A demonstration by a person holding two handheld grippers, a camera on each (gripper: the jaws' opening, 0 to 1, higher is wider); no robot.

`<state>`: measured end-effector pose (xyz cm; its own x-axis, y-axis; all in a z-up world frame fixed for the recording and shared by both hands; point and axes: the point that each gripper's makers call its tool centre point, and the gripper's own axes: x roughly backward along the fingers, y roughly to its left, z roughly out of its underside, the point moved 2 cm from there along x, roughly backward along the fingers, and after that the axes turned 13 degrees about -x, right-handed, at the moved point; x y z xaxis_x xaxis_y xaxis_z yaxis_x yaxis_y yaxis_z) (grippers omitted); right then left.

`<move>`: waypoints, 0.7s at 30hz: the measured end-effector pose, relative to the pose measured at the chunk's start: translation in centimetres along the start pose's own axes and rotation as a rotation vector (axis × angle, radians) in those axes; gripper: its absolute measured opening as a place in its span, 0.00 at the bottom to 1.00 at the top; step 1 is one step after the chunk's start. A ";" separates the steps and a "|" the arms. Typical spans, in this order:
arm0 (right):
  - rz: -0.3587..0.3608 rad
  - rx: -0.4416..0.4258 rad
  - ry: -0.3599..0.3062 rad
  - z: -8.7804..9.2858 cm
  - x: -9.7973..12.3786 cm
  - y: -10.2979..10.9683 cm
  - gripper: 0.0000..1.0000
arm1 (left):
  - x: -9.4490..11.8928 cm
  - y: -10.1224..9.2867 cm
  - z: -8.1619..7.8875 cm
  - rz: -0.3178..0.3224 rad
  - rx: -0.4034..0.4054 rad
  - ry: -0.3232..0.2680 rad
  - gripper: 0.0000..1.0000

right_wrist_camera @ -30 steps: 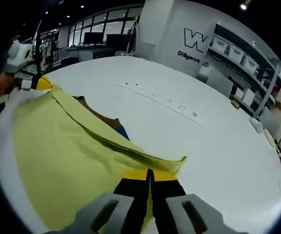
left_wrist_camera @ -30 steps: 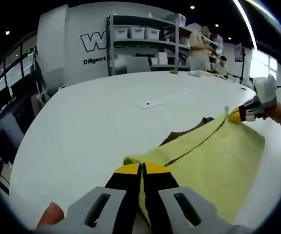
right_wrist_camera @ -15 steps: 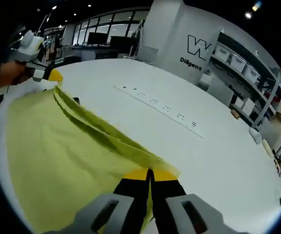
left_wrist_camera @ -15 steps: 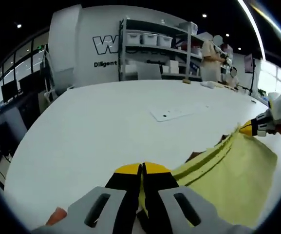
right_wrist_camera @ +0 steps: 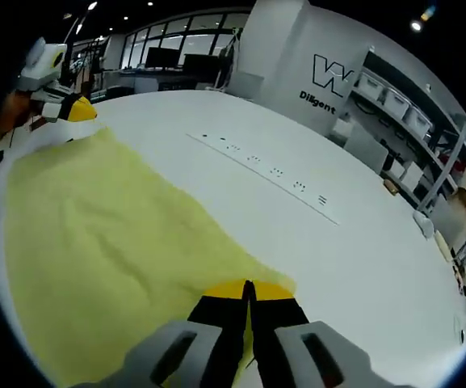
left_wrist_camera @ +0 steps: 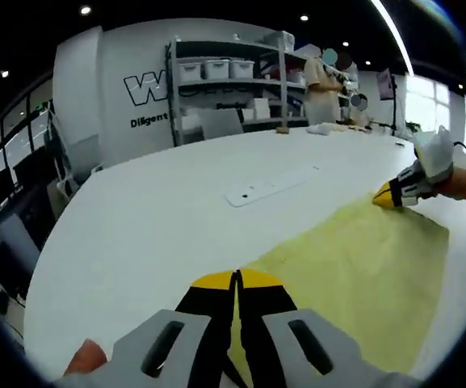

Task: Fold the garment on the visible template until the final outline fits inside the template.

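A yellow garment (left_wrist_camera: 362, 267) lies spread and fairly flat on the white table (left_wrist_camera: 152, 226). My left gripper (left_wrist_camera: 236, 281) is shut on its near corner in the left gripper view, where my right gripper (left_wrist_camera: 382, 196) pinches the far corner. In the right gripper view the yellow garment (right_wrist_camera: 103, 242) stretches flat from my right gripper (right_wrist_camera: 248, 287), shut on one corner, to my left gripper (right_wrist_camera: 83, 113) at the far left corner. The cloth covers whatever lies under it.
A long white socket strip (right_wrist_camera: 265, 171) is set into the table (right_wrist_camera: 362, 259) past the cloth, also visible as the strip (left_wrist_camera: 269, 184) in the left gripper view. Shelving with bins (left_wrist_camera: 224, 89) and a person (left_wrist_camera: 323, 85) stand beyond the table. A fingertip (left_wrist_camera: 86, 356) shows at lower left.
The lifted, folded-back upper edge of the garment has been carried over and laid flat. The brown and blue patch under it is now covered. Both grippers stay shut on their corners.
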<state>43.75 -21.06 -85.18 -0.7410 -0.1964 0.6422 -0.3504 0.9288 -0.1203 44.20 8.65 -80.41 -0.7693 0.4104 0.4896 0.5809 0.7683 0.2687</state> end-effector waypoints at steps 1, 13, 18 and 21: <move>0.001 0.002 -0.001 0.0 0.0 0.1 0.00 | -0.2 -0.1 0.2 0.006 0.011 0.002 0.00; -0.012 -0.009 0.005 0.1 0.0 0.4 0.00 | -2.2 0.4 3.8 -0.008 -0.013 0.125 0.00; -0.011 -0.009 0.008 0.0 0.2 0.4 0.00 | -2.0 0.9 3.8 -0.014 0.009 0.131 0.00; -0.003 0.001 -0.031 -1.0 1.6 0.3 0.00 | -0.8 0.6 2.9 -0.009 0.008 0.106 0.00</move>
<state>43.03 -20.80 -83.45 -0.7574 -0.2088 0.6187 -0.3532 0.9279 -0.1192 44.41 10.25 -83.06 -0.7417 0.3493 0.5726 0.5715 0.7759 0.2671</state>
